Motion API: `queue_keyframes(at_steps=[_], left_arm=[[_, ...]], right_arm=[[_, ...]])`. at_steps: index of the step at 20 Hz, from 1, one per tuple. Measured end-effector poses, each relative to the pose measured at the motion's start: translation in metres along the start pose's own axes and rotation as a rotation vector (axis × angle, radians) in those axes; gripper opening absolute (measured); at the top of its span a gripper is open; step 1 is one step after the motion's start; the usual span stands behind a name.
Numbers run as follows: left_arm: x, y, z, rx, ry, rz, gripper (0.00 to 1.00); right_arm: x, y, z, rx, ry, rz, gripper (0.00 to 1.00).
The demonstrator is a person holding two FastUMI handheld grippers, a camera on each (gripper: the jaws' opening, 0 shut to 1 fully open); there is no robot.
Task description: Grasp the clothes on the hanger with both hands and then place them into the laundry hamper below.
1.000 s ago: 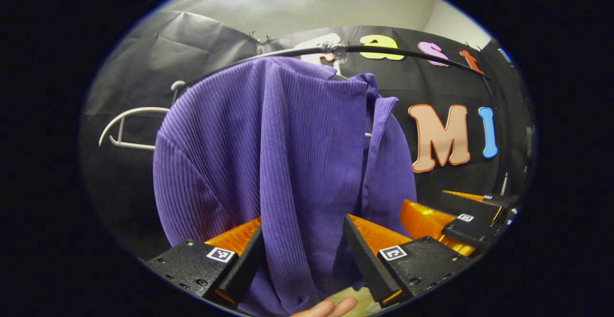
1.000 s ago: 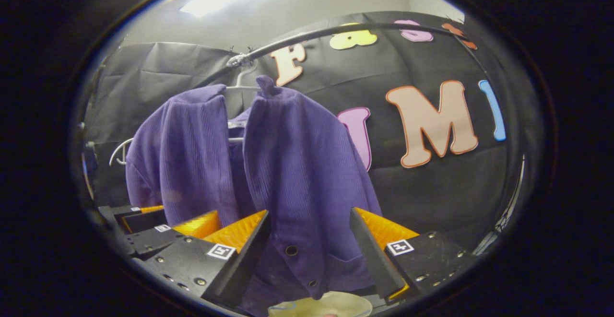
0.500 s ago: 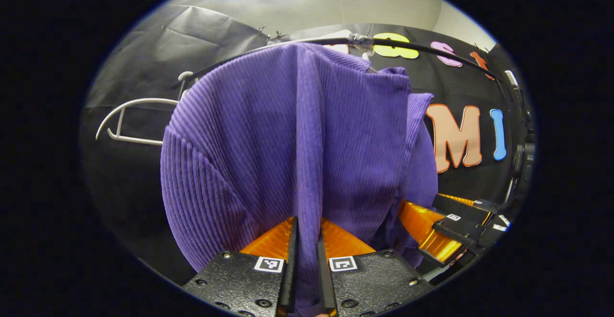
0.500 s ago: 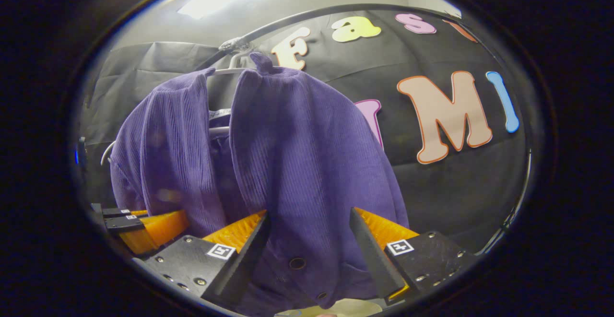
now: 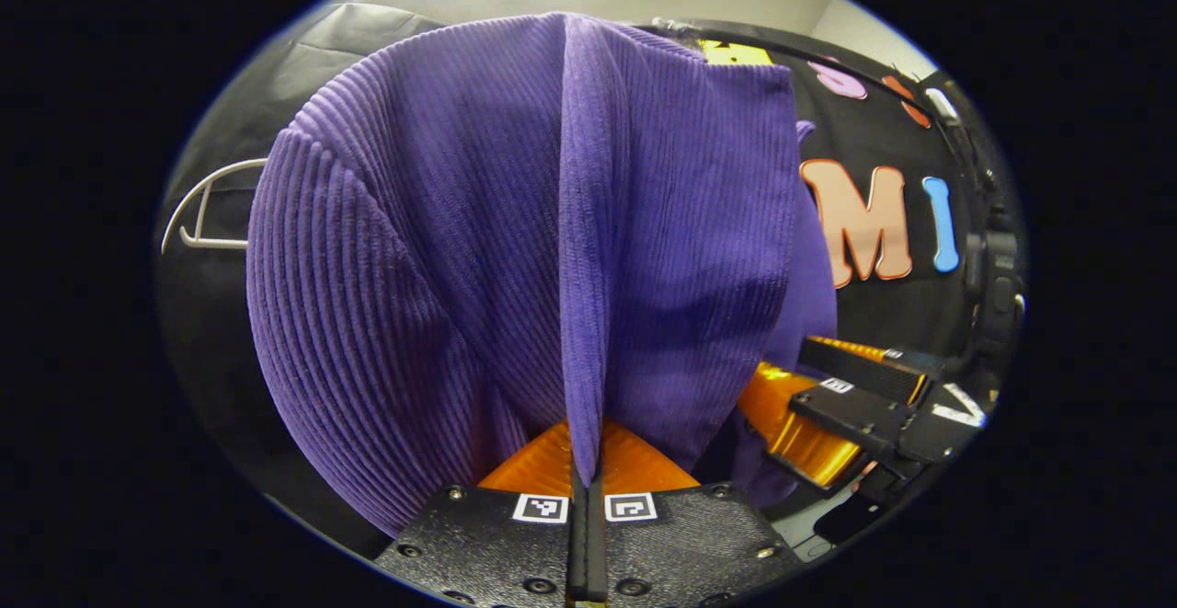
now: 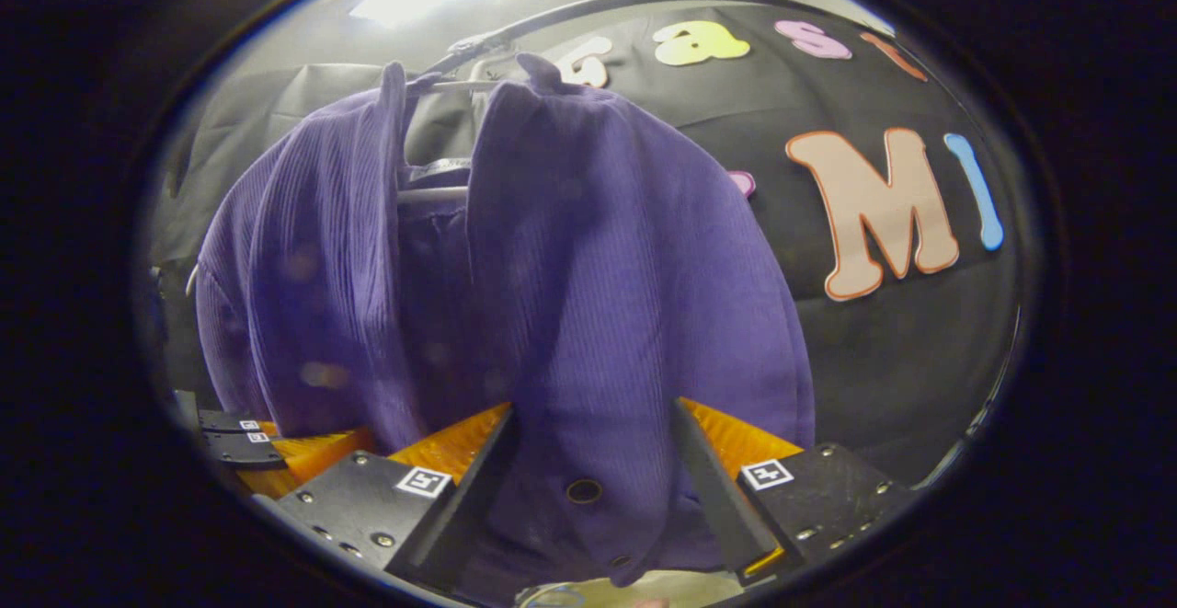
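Left gripper view: left claw (image 5: 586, 498) closed tight on a vertical fold of the purple ribbed cardigan (image 5: 478, 249), both fingers pinching the cloth. Right claw (image 5: 832, 406) sits lower right, beside the cardigan's edge. White hanger (image 5: 207, 212) pokes out at left.

Right gripper view: right claw (image 6: 593, 488) open, fingers spread either side of the cardigan's (image 6: 598, 295) buttoned front panel. Cardigan hangs from the rail (image 6: 588, 10). Left claw (image 6: 267, 447) lower left, against the cloth.

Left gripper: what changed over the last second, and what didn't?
The left gripper closed from wide open onto a fold of the purple cardigan and moved in closer. The right gripper also advanced but stayed open, fabric between its fingers. The cardigan remains on its hanger.
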State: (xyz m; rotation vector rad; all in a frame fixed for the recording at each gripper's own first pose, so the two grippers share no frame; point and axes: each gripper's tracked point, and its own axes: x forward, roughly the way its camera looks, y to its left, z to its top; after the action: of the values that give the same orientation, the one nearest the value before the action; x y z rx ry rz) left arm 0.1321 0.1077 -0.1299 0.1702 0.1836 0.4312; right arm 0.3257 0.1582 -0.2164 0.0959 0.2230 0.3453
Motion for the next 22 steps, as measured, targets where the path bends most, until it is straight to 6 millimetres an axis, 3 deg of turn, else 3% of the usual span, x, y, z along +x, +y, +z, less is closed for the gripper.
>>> queue_keyframes(at_steps=[3,4,6,7,9,12,14,15,19,22], left_arm=[[-0.003,-0.001,0.006,-0.002,-0.029,-0.015,0.0],[-0.005,-0.001,0.008,-0.003,-0.03,-0.016,0.0],[-0.011,-0.006,0.012,-0.018,-0.039,-0.036,0.0],[-0.017,-0.011,0.015,-0.029,-0.053,-0.063,0.0],[-0.038,-0.009,0.016,-0.043,-0.086,-0.106,0.0],[-0.053,-0.008,0.027,-0.063,-0.098,-0.155,0.0],[-0.057,-0.011,0.034,-0.072,-0.099,-0.186,0.0],[-0.058,-0.011,0.035,-0.077,-0.09,-0.194,0.0],[-0.081,-0.014,0.048,-0.097,-0.08,-0.264,0.0],[-0.108,-0.015,0.068,-0.104,-0.12,-0.357,0.0]], right_arm=[[-0.011,-0.004,-0.003,0.0,-0.04,-0.042,0.98],[-0.012,0.003,-0.005,0.009,-0.042,-0.028,0.98],[-0.005,0.005,-0.005,-0.003,-0.048,-0.042,0.93],[-0.002,-0.006,-0.002,-0.026,-0.049,-0.082,0.98],[0.005,-0.027,0.008,-0.055,-0.068,-0.164,0.98],[0.011,-0.062,0.03,-0.051,-0.091,-0.262,0.98],[0.025,-0.064,0.044,0.008,-0.103,-0.213,0.98],[0.034,-0.058,0.045,0.05,-0.095,-0.153,0.89],[0.028,-0.048,0.05,0.064,-0.074,-0.096,0.04],[0.014,-0.053,0.056,-0.055,-0.089,-0.128,0.07]])
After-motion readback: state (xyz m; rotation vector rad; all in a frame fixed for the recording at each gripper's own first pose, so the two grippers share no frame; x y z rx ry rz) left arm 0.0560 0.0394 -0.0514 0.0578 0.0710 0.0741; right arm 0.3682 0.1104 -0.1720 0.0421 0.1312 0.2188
